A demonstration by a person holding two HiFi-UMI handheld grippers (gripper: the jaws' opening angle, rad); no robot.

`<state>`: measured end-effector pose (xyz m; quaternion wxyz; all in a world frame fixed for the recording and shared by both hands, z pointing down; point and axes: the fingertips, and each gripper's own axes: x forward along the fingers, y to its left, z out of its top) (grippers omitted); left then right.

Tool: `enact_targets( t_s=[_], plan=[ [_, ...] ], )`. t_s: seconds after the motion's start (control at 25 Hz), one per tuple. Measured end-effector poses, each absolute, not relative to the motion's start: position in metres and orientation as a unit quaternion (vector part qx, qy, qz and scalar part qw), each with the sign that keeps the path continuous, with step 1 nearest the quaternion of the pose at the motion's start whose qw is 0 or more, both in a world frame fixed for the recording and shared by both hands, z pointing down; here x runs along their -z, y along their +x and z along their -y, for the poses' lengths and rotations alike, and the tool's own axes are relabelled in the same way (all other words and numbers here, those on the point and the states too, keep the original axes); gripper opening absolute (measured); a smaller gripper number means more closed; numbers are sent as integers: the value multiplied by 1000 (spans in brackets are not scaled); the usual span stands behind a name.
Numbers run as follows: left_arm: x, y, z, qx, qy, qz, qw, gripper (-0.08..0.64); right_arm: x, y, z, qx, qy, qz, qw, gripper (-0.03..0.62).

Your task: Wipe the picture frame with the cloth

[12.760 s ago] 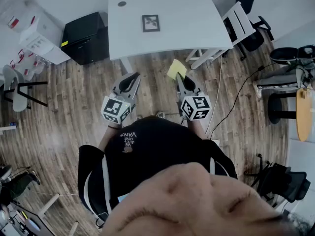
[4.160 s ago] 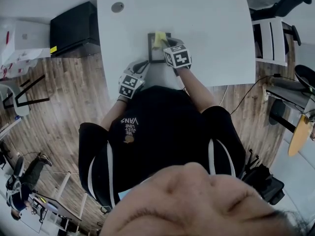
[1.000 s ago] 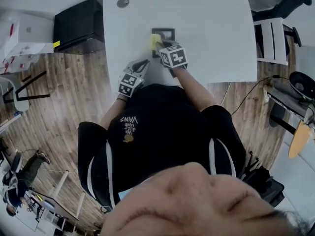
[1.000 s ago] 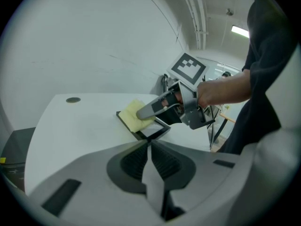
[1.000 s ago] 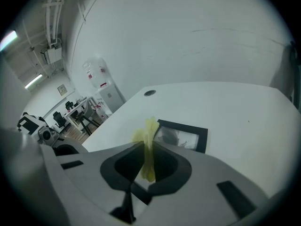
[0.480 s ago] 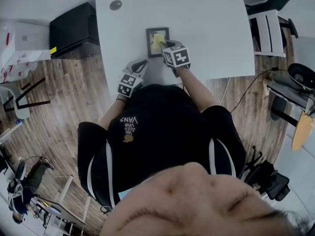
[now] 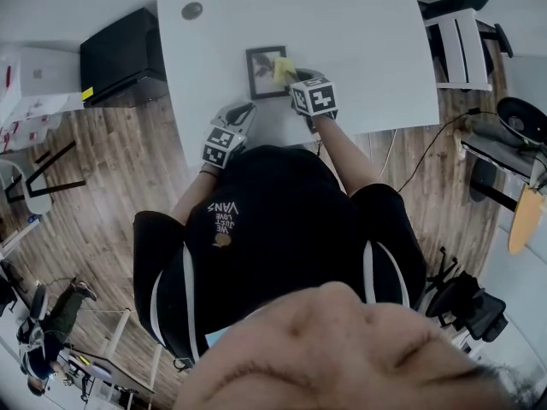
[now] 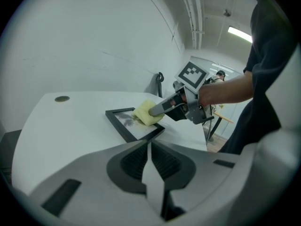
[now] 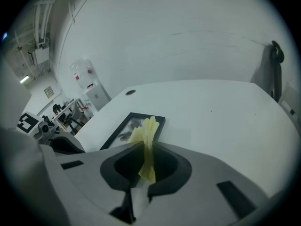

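A black picture frame (image 7: 263, 71) lies flat on the white table (image 7: 367, 32). My right gripper (image 7: 291, 75) is shut on a folded yellow cloth (image 7: 283, 68) and presses it on the frame's right side. In the right gripper view the cloth (image 9: 148, 136) sticks up between the jaws, over the frame (image 9: 128, 127). My left gripper (image 7: 243, 111) is shut with nothing in it and hovers at the table's front edge, left of and short of the frame. From the left gripper view, the cloth (image 8: 146, 113) rests on the frame (image 8: 131, 128) under the right gripper (image 8: 160, 109).
A black cabinet (image 7: 115, 54) stands left of the table and a white chair (image 7: 459, 45) to its right. A round grommet (image 7: 192, 10) sits in the table's far left corner. Cables (image 7: 410, 156) trail over the wooden floor at right.
Over the last second my right gripper has drawn the cloth from the frame's left edge across to its right side. The left gripper has stayed at the table's front edge.
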<state>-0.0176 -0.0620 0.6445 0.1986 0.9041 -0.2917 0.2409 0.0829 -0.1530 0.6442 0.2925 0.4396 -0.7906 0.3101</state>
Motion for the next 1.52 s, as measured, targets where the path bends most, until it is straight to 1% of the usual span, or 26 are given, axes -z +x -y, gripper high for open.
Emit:
enact_targets(
  t_s=[0.76, 1.16, 1.52],
  plan=[
    [-645, -10, 64, -241, 907, 281, 199, 34, -635, 117, 153, -312, 476, 772, 285, 44],
    [-643, -18, 63, -237, 906, 288, 200, 34, -616, 95, 156, -302, 465, 789, 265, 44],
    [-642, -29, 58, -230, 903, 303, 202, 34, -605, 48, 151, -300, 425, 817, 250, 44]
  ],
)
